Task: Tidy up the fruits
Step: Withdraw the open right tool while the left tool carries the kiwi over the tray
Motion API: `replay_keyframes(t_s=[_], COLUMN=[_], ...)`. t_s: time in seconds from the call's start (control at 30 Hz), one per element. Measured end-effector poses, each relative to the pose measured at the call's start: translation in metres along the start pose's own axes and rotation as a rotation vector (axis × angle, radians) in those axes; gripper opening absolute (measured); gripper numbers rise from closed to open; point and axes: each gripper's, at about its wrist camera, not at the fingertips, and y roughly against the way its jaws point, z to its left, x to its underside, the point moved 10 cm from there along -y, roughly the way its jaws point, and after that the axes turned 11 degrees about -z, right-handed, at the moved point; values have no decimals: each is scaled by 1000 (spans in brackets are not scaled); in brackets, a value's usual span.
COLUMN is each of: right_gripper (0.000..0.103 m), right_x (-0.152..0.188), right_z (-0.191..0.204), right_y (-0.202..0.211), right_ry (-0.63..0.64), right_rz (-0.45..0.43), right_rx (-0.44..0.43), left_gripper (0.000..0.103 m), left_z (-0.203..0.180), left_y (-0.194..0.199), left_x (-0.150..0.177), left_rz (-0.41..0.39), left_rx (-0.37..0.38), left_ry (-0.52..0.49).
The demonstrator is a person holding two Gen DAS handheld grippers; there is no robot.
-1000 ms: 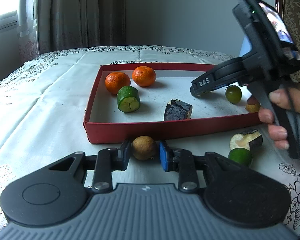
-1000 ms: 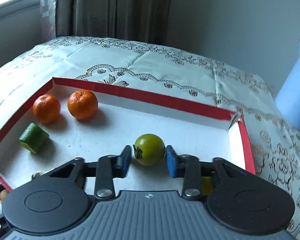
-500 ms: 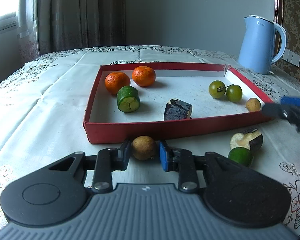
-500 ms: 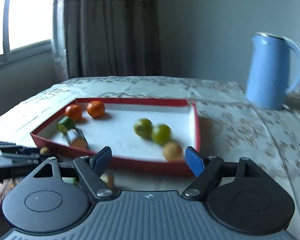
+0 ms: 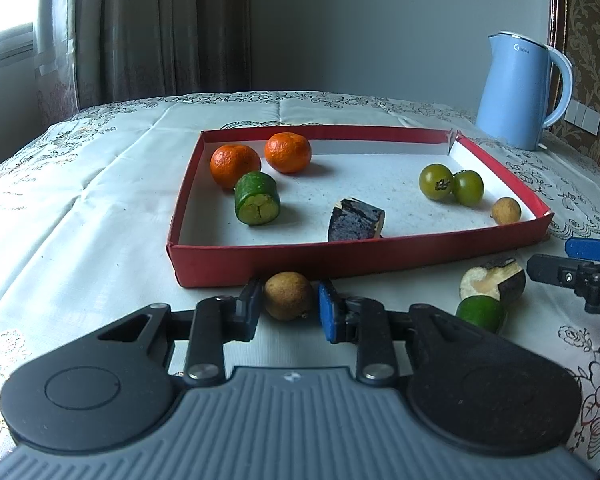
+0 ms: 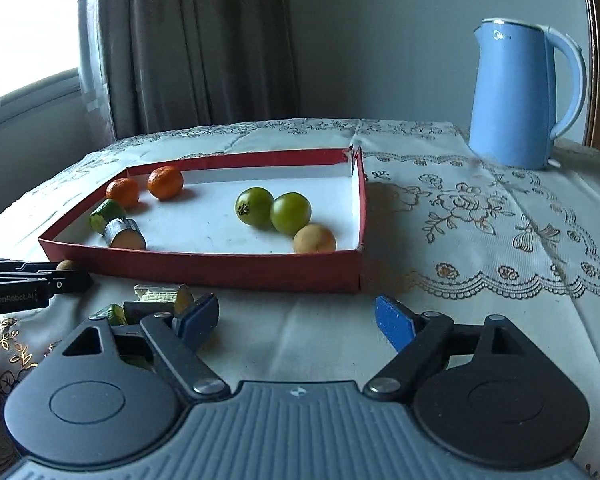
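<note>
The fingers of the left gripper (image 5: 288,312) are pinched on a small round brown longan-like fruit (image 5: 288,295) that sits on the pale embroidered tablecloth (image 5: 80,220) just in front of the near wall of the shallow red cardboard tray (image 5: 340,258). The right gripper (image 6: 296,320) has its jaws opening wide with nothing between them, low over the cloth near the tray's near right corner; just left of it lie a dark-skinned cut wedge with pale flesh (image 5: 494,284) and a green cut piece (image 5: 480,313), touching each other. Inside the tray, two orange mandarins (image 5: 260,158) and a green cucumber-like chunk (image 5: 257,204) sit at the far left, a dark wedge (image 5: 356,224) near the middle, and two green tomatoes (image 5: 450,184) with a matching brown fruit (image 5: 506,211) at the right. The step in hand looks like carrying the held fruit into the tray. It should be lifted straight up until it clears the near wall, then carried right to its match and set down gently, since it is round and would roll. The right gripper would best stay clear until then.
</note>
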Motion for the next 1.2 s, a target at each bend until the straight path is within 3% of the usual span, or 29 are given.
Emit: replay_keyframes(t_s=[0.3, 0.57, 0.9, 1.03, 1.2], right_gripper=[88, 91, 95, 97, 98], right_x=[8, 9, 9, 10, 10], right_z=[-4, 0, 2, 4, 3], right_y=[-7, -8, -8, -8, -8], right_ry=[-36, -4, 7, 9, 2], right_rz=[59, 71, 79, 83, 82], right_rx=[-2, 0, -8, -16, -21], left_gripper=[24, 24, 24, 24, 24], left_z=[1, -4, -2, -6, -16], left_y=[1, 13, 23, 4, -46], left_x=[-1, -2, -44, -73, -85], left_rz=[-6, -5, -81, -105, -54], left_rx=[-36, -8, 21, 32, 26], left_ry=[-24, -27, -5, -1, -14])
